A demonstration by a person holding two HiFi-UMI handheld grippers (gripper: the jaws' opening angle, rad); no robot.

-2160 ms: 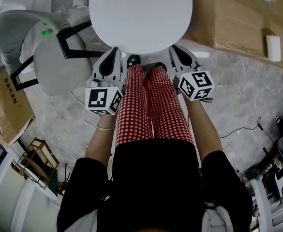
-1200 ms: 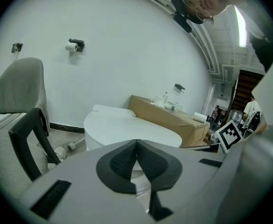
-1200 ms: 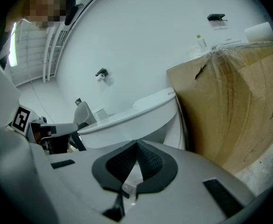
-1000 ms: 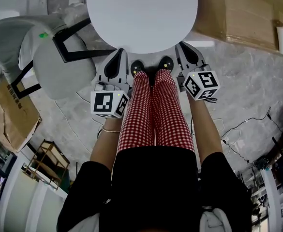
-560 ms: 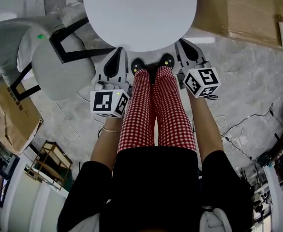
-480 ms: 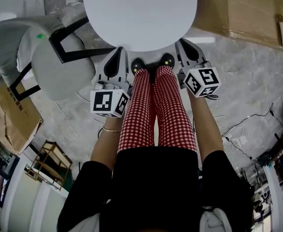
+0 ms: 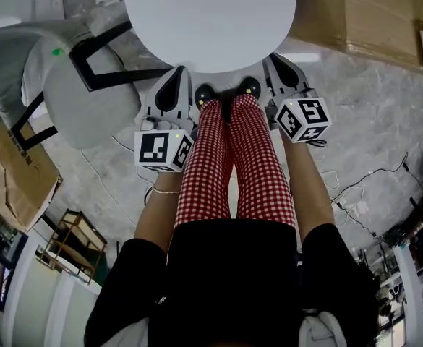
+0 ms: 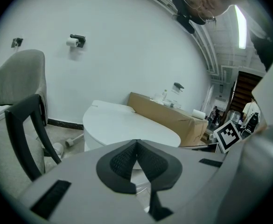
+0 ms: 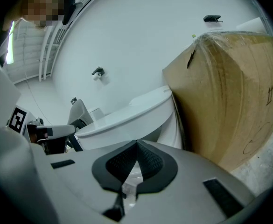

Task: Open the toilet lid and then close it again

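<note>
Soft, even indoor light; heavy fisheye on both gripper views.
In my head view the toilet lid (image 7: 208,20) at 12 o'clock is nearly blown-out white with little surface detail, while the frame from 6 to 9 o'clock falls dim. Shadows are faint and soft-edged. In the left gripper view a strip light (image 8: 241,27) glares at 2 o'clock. Both gripper views bow the walls, blacken at the corners and blur the nearest foreground at 6 o'clock.

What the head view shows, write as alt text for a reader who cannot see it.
From above: a closed white toilet lid, with the left gripper and right gripper, both shut and empty, pointing at its near edge beside the person's red checked trousers. A grey chair stands left, a cardboard box right.
</note>
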